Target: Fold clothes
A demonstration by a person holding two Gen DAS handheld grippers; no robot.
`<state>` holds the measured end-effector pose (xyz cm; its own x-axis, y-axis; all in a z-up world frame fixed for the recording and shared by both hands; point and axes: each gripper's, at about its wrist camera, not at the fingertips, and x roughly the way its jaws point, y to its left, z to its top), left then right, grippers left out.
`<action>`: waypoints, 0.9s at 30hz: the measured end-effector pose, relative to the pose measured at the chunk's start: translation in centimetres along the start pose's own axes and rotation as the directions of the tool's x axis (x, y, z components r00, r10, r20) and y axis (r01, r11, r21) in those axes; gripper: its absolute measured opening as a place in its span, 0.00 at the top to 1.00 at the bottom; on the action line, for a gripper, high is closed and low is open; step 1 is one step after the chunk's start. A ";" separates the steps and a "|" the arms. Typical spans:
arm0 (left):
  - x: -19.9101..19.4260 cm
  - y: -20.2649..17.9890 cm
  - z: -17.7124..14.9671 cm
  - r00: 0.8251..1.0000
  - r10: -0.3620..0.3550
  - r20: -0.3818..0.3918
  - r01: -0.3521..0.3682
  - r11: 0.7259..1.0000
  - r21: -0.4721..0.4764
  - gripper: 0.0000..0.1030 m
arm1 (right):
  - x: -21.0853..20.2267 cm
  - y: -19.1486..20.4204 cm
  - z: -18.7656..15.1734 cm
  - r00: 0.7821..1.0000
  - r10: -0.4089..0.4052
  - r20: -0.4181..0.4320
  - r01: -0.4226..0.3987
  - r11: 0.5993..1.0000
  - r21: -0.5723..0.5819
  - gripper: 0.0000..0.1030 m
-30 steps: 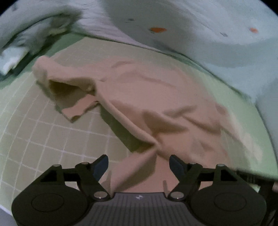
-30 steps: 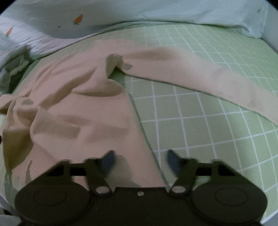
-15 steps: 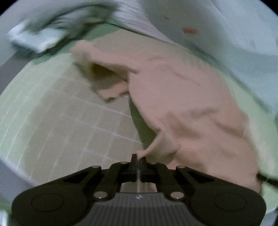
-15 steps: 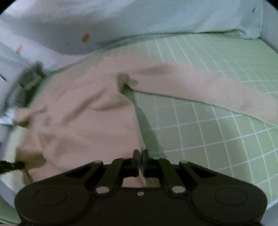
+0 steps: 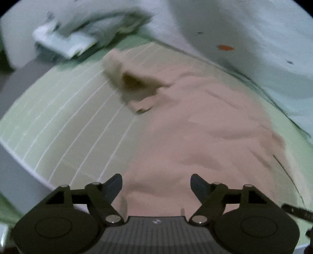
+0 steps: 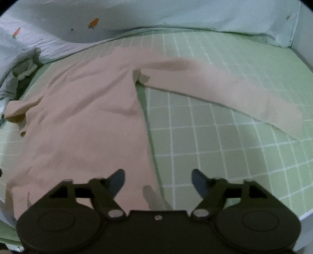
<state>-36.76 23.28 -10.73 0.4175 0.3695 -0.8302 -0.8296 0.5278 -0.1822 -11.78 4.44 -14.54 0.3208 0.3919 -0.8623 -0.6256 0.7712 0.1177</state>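
Both grippers are spread wide with nothing between their fingers. The left gripper (image 5: 156, 185) hangs over the near hem of the beige long-sleeved top (image 5: 195, 136), whose body runs straight ahead of its fingers and off to their right; beyond the left finger the far sleeve (image 5: 127, 78) sits bunched up in a rumpled lump. The right gripper (image 6: 158, 180) hovers right at the top's side edge: cloth lies under and ahead of its left finger, while bare green checked mat (image 6: 225, 156) shows ahead of its right finger. The other sleeve (image 6: 225, 88) stretches out flat across the mat, well ahead and to the right of those fingers. A pale blue quilt with little carrots (image 6: 137, 17) is heaped along the far side, touching the top's far edge
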 end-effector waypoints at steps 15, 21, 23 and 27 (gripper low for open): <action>-3.3 -10.0 -0.1 0.990 -0.021 0.140 0.002 0.990 0.138 0.07 | 0.5 -16.1 2.2 0.978 -0.168 0.120 0.116 0.929 0.353 0.02; -4.0 -14.8 -0.2 0.989 0.004 0.146 -0.020 0.994 0.110 0.07 | 2.2 -21.9 4.6 0.953 -0.261 0.156 0.190 0.911 0.366 0.01; -4.4 -16.2 -0.4 0.989 0.008 0.150 -0.022 0.995 0.093 0.07 | 2.8 -22.1 4.9 0.956 -0.253 0.149 0.194 0.925 0.326 0.05; -4.8 -18.7 -1.0 0.988 0.039 0.146 -0.048 0.997 0.061 0.07 | 4.1 -22.6 5.4 0.962 -0.236 0.135 0.199 0.949 0.246 0.45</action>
<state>-23.63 10.90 -3.85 0.4348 0.4976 -0.7505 -0.8244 0.5553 -0.1094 7.52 -8.66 -18.11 0.5523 0.2624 -0.7913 -0.3547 0.9329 0.0618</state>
